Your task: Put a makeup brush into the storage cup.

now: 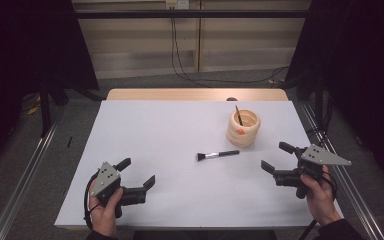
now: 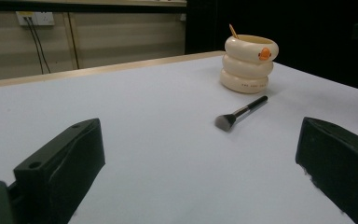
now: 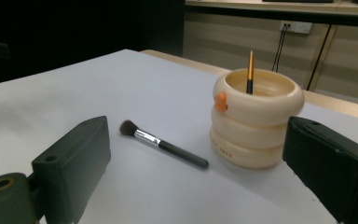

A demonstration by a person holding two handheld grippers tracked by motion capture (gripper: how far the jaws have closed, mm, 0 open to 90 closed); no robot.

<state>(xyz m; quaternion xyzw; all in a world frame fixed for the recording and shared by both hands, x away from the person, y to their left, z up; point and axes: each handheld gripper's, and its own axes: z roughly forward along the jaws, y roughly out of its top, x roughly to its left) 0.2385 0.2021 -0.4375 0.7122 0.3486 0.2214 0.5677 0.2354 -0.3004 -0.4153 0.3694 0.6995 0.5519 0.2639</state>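
A makeup brush (image 1: 218,154) with a black handle and silver ferrule lies flat on the white table (image 1: 170,135), bristles toward the left; it also lies ahead of the jaws in the left gripper view (image 2: 240,113) and the right gripper view (image 3: 162,143). Behind it stands a cream ringed holder (image 1: 243,128) (image 2: 248,64) (image 3: 255,116) with a small orange duck bill, and a thin brush handle (image 3: 250,71) leans inside it. My left gripper (image 1: 139,176) rests open at the near left. My right gripper (image 1: 277,157) is open at the right, just short of the holder.
Beyond the white sheet a wooden table edge (image 1: 195,94) shows. Cables (image 1: 180,60) hang down the back wall. Metal rails (image 1: 25,175) run along both sides of the table on the floor.
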